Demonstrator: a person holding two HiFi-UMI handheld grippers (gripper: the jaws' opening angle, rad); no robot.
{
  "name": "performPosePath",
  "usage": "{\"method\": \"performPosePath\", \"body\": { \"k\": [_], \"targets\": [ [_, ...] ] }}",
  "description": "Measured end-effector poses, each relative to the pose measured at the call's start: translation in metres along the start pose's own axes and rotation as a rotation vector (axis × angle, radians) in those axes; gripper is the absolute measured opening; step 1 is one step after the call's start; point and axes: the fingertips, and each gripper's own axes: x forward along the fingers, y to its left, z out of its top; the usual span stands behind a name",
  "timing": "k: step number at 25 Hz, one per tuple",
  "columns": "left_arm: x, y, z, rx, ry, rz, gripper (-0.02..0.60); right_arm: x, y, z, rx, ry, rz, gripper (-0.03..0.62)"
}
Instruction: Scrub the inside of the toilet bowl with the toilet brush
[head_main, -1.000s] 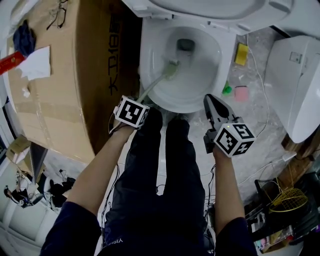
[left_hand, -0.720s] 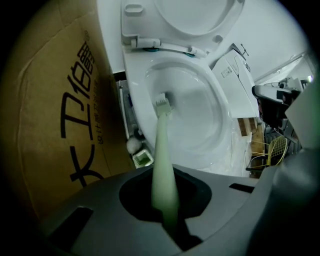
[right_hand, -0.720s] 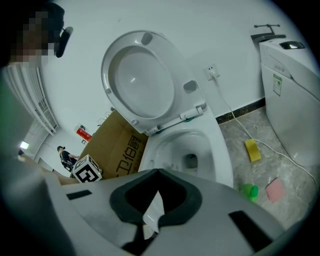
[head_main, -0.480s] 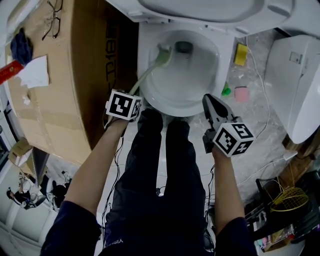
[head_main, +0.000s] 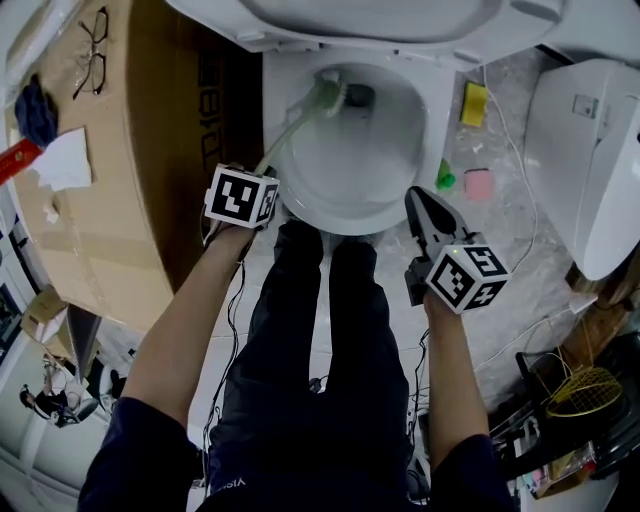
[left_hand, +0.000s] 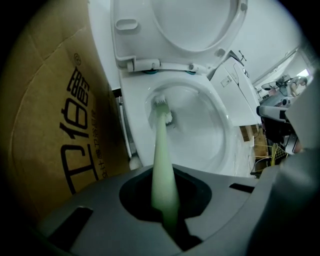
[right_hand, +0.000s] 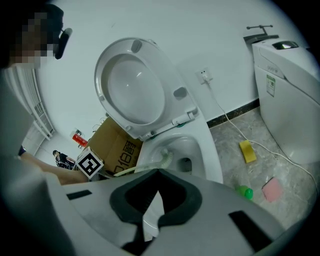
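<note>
Grey marbled floor (head_main: 520, 250); white wall (right_hand: 210, 30)

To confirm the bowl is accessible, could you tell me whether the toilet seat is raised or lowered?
Raised: the toilet seat stands tilted back on its hinges, leaving the bowl open to the brush.

Navy trousers (head_main: 305, 390), navy short sleeves (head_main: 135, 465), black-and-white marker cubes (head_main: 240, 196)

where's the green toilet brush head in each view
Head view: pale green toilet brush head at top centre, against the upper-left inner wall of the white toilet bowl.
Left gripper view: centre, inside the bowl.
Right gripper view: lower centre, inside the bowl.
Shared landmark: brown cardboard box, left of the toilet in all three.
</note>
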Motion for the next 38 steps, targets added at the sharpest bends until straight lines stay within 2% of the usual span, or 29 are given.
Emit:
{"method": "performPosePath", "body": {
  "k": [10, 15, 25, 38],
  "targets": [
    [0.005, -0.036, 0.030, 0.059, -0.030, -0.032, 0.032, -0.018, -0.014, 0.002, 0.026, -0.036, -0.015, 0.005],
    [0.008, -0.066, 0.036, 0.098, -0.052, -0.074, 0.032, -0.032, -0.025, -0.005, 0.039, -0.049, -0.031, 0.005],
    [0.013, -0.107, 0.021, 0.138, -0.056, -0.117, 0.032, -0.050, -0.034, -0.017, 0.049, -0.063, -0.038, 0.005],
    [0.017, -0.136, -0.021, 0.150, -0.054, -0.184, 0.032, -0.058, -0.027, -0.039, 0.042, -0.059, -0.042, 0.005]
  ]
}}
